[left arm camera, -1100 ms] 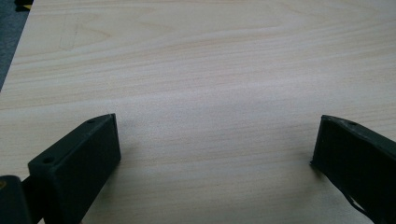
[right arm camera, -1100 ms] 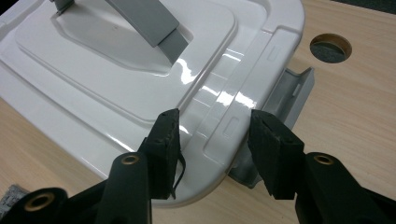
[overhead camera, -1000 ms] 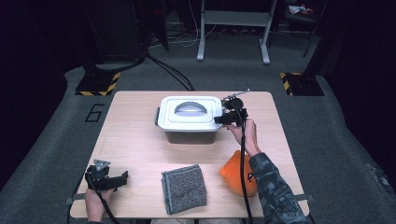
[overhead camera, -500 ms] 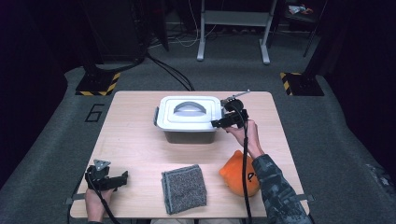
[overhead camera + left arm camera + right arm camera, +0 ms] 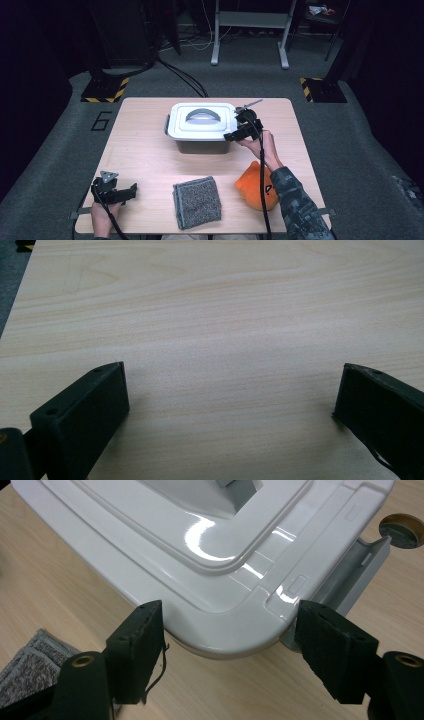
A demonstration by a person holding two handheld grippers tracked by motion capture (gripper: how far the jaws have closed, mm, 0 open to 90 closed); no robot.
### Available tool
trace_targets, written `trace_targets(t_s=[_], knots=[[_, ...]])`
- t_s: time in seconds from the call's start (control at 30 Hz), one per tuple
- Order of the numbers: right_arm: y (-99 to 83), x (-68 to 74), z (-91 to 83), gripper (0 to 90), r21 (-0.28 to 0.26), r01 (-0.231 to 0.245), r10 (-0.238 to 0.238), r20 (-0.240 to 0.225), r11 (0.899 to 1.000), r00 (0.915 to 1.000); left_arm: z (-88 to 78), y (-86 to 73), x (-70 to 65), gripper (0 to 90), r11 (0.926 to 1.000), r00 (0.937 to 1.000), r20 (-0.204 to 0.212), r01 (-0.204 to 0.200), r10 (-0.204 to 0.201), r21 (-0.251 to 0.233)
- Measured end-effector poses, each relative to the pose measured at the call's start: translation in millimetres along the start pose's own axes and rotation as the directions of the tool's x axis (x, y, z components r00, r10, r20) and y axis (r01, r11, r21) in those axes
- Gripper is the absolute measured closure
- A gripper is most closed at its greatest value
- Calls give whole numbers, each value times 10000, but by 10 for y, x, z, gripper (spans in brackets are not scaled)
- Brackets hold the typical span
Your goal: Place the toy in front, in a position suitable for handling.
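Counting one box, two cloths

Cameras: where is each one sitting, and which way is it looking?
High view: above the table's near side, looking forward and down; both forearms with left gripper and right gripper.
Left gripper view: on that gripper, facing bare wood; its two open jaws.
Right gripper view: facing the white box's corner; its jaws, just opened wider, either side of it.
Shared: the high and right gripper views both show the box and grey cloth.
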State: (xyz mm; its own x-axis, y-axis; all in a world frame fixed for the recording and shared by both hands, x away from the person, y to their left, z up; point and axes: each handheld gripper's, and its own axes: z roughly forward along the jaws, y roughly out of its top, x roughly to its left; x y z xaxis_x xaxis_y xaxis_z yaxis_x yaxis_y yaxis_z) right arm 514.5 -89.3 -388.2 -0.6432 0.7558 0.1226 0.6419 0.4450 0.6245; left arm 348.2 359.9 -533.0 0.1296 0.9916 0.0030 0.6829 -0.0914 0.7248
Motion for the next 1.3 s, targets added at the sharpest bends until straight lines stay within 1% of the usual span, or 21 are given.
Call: trace_targets(t_s=[0.13, 0.17, 0.27, 0.33, 0.43, 0.47, 0.53, 0.6, 0.63, 0.7, 0.8, 0.83, 0.87, 0.97, 1.03, 1.07, 1.17, 1.23, 1.3], knots=[[-19, 7, 1, 278, 20, 59, -59, 88, 10000, 9999, 0, 0, 0, 2, 10000, 10000, 11, 6, -6, -6], [-19, 13, 3, 277, 12, -6, 6, 88, 10000, 10000, 0, 0, 0, 2, 10000, 10000, 10, 7, -7, -4], [-10, 20, 7, 275, 27, -3, 2, 99, 10000, 10000, 0, 0, 0, 2, 10000, 10000, 9, 8, -7, -7], [-2, 24, 15, 277, 7, 96, -96, 124, 10000, 9999, 0, 0, 0, 2, 10000, 10000, -1, -3, 3, 3], [14, 43, 34, 282, -94, 10, -8, 228, 10000, 9997, 1, 0, -1, 2, 10000, 10000, 8, 16, -16, -13], [20, 38, 32, 284, -28, 53, -53, 155, 10000, 9999, 0, 0, 0, 2, 10000, 10000, 4, 6, -6, -3], [30, 39, 46, 288, -92, 11, -9, 228, 10000, 9997, 0, 0, 0, 2, 10000, 10000, 1, -1, 1, 6], [39, 35, 52, 292, -70, 48, -47, 184, 10000, 9998, 0, 0, 0, 2, 10000, 10000, 1, -5, 5, 8], [45, 46, 58, 294, -99, -85, 88, 218, 9999, 9997, 0, 0, 0, 2, 10000, 10000, 9, 8, -8, -1], [56, 47, 72, 300, -147, -46, 50, 291, 9999, 9996, 0, 0, 0, 2, 10000, 10000, 9, 6, -6, -3], [84, 64, 89, 314, -92, -47, 50, 277, 9999, 9996, 0, 0, 0, 2, 10000, 10000, 8, 8, -8, -3], [90, 68, 98, 315, -119, 30, -26, 319, 9999, 9995, 0, 0, 0, 2, 10000, 10000, 4, 8, -8, -4], [99, 80, 104, 316, -105, -56, 60, 328, 9999, 9994, 0, 0, 0, 2, 10000, 10000, 0, -3, 3, 5], [120, 96, 118, 318, -38, -69, 71, 324, 10000, 9994, 0, 0, 0, 2, 10000, 10000, 8, 7, -7, -3], [132, 106, 132, 320, -75, -118, 120, 292, 9999, 9995, 0, 0, 0, 2, 10000, 10000, 10, 9, -9, -7], [138, 116, 143, 322, -138, -134, 139, 376, 9998, 9992, 1, 0, 0, 2, 10000, 10000, -2, 5, -5, -3], [160, 133, 158, 323, -38, -39, 41, 322, 10000, 9995, 0, 0, 0, 2, 10000, 10000, 2, -2, 2, 5], [176, 163, 176, 322, 23, -175, 175, 343, 9998, 9993, 0, 0, 0, 2, 10000, 10000, 9, 5, -5, -2], [185, 166, 187, 322, 13, -88, 87, 351, 10000, 9993, 0, 0, 0, 2, 10000, 10000, 5, 4, -4, -3]])
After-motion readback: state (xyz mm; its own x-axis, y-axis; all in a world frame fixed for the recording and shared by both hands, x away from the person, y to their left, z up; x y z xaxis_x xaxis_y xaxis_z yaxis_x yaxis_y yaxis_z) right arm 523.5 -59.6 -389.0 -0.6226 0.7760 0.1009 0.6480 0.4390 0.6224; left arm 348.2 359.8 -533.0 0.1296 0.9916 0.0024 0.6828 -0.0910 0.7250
